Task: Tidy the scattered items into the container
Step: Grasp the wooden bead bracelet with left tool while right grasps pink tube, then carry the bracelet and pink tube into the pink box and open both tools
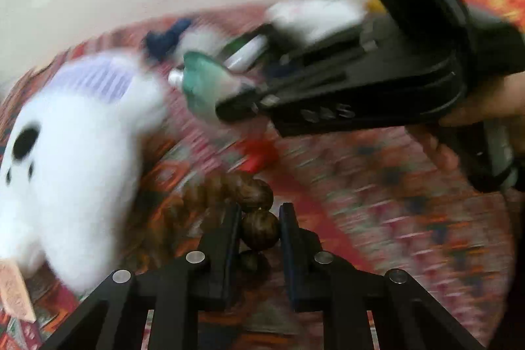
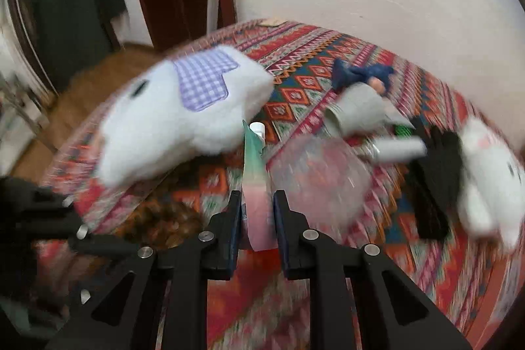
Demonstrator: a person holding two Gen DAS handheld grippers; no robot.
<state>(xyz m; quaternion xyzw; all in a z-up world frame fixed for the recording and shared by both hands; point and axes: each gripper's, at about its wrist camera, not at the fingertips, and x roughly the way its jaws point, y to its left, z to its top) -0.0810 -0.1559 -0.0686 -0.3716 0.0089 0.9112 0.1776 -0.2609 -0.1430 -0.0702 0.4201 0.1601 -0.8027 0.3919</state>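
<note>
Left tongs [image 1: 259,215]: my fingers are narrow, pinched on a brown wooden bead of the bead string [image 1: 261,230], low centre in the left wrist view.
Bead string: the rest of it trails off to ten o'clock from my fingertips over the patterned cloth [image 1: 393,218]; one bead sits just above the held one, another below it.
Right tongs [image 2: 254,202]: clamped on a tube [image 2: 256,186], green at the far end, pink near my fingers, white cap pointing to twelve o'clock.
Same tongs from the left: they come in from three o'clock, my hand [image 1: 485,100] on the grip, tube sticking out toward nine.
Big white plush [image 2: 183,117]: lilac checked patch on it, lying on the cloth at ten o'clock from the tube, just beside its cap.
Clear container [image 2: 315,176]: blurred, at two o'clock from my right fingers, close beside the tube; I can't tell what's in it.
Small white plush [image 2: 489,179]: out at three o'clock, against a black thing [image 2: 436,186].
Blue cloth item [image 2: 361,74]: at one o'clock, far side of the bed.
Picture quality: heavy blur, fine detail lost.
</note>
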